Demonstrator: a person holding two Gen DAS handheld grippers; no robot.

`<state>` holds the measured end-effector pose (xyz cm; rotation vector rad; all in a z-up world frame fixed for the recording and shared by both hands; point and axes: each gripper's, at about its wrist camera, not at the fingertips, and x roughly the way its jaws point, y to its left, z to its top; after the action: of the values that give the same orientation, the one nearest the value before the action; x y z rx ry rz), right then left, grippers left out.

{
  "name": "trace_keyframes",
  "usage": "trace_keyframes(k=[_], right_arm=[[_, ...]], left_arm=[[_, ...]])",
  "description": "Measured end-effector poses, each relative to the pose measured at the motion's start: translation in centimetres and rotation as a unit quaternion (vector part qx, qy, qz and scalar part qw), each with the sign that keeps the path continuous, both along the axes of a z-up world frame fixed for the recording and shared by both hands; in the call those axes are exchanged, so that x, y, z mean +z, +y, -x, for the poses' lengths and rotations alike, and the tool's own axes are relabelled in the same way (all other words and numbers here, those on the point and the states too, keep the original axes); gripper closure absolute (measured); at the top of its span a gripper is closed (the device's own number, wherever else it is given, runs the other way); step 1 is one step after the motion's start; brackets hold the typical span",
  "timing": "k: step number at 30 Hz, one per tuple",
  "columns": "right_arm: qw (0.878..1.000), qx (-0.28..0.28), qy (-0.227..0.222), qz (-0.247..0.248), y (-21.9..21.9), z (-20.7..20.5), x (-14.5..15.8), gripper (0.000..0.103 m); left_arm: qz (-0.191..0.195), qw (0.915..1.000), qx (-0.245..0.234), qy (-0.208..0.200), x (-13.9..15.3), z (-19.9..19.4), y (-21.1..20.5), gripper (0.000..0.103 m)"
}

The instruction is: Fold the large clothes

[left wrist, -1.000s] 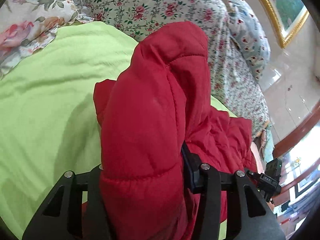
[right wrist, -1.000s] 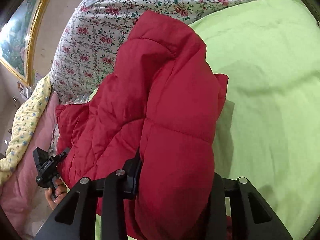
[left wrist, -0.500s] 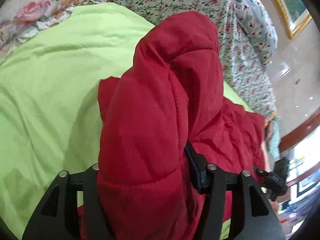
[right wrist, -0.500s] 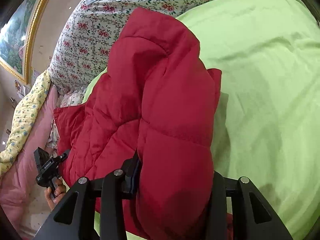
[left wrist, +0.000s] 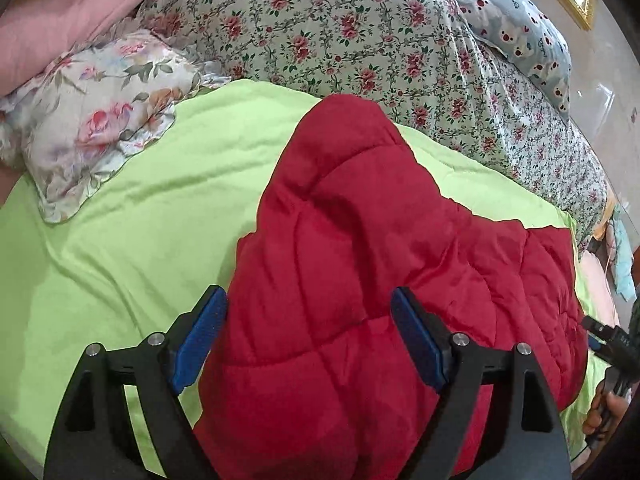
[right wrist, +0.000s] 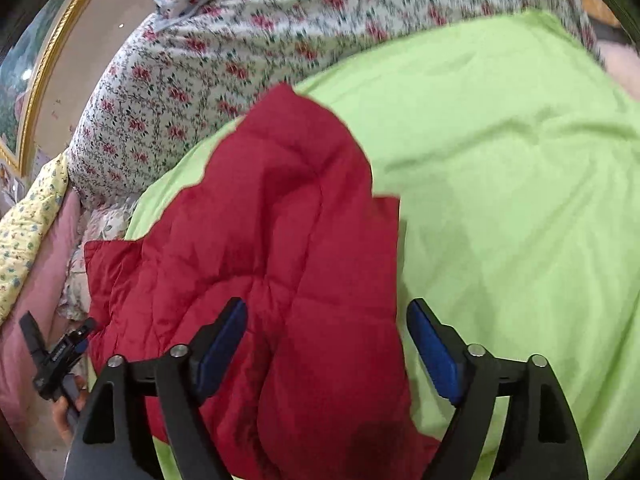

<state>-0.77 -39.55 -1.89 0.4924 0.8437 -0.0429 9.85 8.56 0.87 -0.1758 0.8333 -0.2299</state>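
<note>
A red quilted puffer jacket (left wrist: 360, 264) lies folded over on a lime-green sheet (left wrist: 140, 216). It also shows in the right wrist view (right wrist: 280, 248), lying on the same green sheet (right wrist: 500, 184). My left gripper (left wrist: 308, 340) is open, its blue pads either side of the jacket's near edge and apart from the cloth. My right gripper (right wrist: 328, 348) is open too, the jacket's near edge between its jaws. The left gripper also shows at the left of the right wrist view (right wrist: 56, 356), and the right gripper at the right edge of the left wrist view (left wrist: 612, 340).
A floral bedspread (left wrist: 360, 32) rises behind the green sheet. A rose-print pillow (left wrist: 96, 120) lies at the left and a blue patterned pillow (left wrist: 516, 32) at the far right. A gold picture frame (right wrist: 44, 80) hangs on the wall. Pink bedding (right wrist: 32, 280) lies beside the jacket.
Both grippers have opened and let go of the jacket. The raised fold has dropped flat onto the rest of the jacket, and both grippers have drawn back a little.
</note>
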Motion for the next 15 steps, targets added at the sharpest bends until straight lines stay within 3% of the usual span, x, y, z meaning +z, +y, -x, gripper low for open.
trace_keyframes(k=[5, 8, 12, 15], right_arm=[[0.998, 0.023, -0.017, 0.054, 1.1, -1.8, 1.4, 0.008], [0.996, 0.039, 0.001, 0.078, 1.9, -3.9, 0.8, 0.007], [0.995, 0.053, 0.017, 0.08, 2.7, -5.5, -0.2, 0.006], [0.995, 0.058, 0.017, 0.082, 2.9, -5.9, -0.4, 0.006]], left_arm=[[0.0, 1.0, 0.006, -0.005, 0.8, -1.4, -0.2, 0.017], [0.007, 1.0, -0.006, 0.001, 0.5, -2.5, -0.5, 0.017], [0.014, 0.9993, -0.031, 0.013, -0.2, -3.1, -1.4, 0.017], [-0.009, 0.999, -0.04, 0.015, -0.8, -3.1, -2.4, 0.017]])
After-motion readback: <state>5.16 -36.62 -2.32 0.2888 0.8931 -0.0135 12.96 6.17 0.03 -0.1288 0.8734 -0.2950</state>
